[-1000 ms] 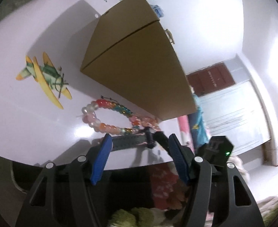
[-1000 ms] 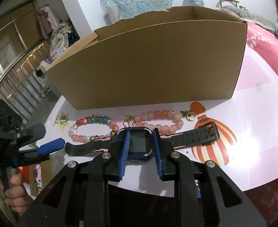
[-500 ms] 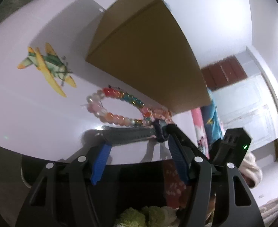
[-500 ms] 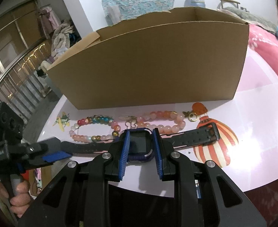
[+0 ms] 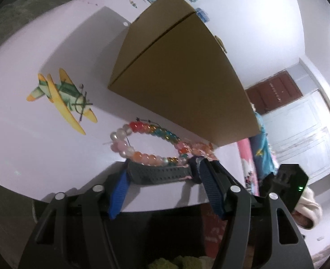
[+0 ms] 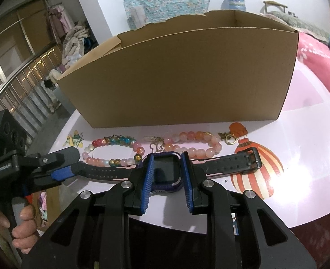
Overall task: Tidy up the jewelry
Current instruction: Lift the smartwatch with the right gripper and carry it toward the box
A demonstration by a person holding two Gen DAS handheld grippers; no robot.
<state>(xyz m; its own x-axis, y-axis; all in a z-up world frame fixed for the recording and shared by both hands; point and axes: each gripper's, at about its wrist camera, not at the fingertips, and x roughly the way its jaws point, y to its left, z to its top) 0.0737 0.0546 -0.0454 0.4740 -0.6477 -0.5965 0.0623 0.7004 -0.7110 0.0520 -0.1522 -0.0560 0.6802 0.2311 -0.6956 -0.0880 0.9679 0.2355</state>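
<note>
A watch [image 6: 165, 172] with a purple case and black straps lies on the pink table [image 6: 310, 134]. My right gripper [image 6: 167, 159] is shut on its case, one blue pad on each side. The left strap [image 5: 158, 174] lies lengthwise between the fingers of my left gripper [image 5: 162, 172], whose jaws are closing. The strap's tip meets the left pad [image 5: 120, 186], and no squeeze shows. Just behind the watch lie a multicoloured bead bracelet [image 5: 147, 141] and a pink bead bracelet [image 6: 194, 143] with a gold charm. An open cardboard box [image 6: 183, 76] stands behind them.
An aeroplane sticker [image 5: 64, 98] and a striped balloon sticker [image 6: 254, 168] are on the table top. The table's near edge runs just under both grippers. A hand [image 6: 23, 231] holds the left gripper's handle at the lower left. A pink bed lies at the far right.
My left gripper tipped down and closed in on the strap end, its jaws narrowing around it. The right gripper and the watch case stayed put.
</note>
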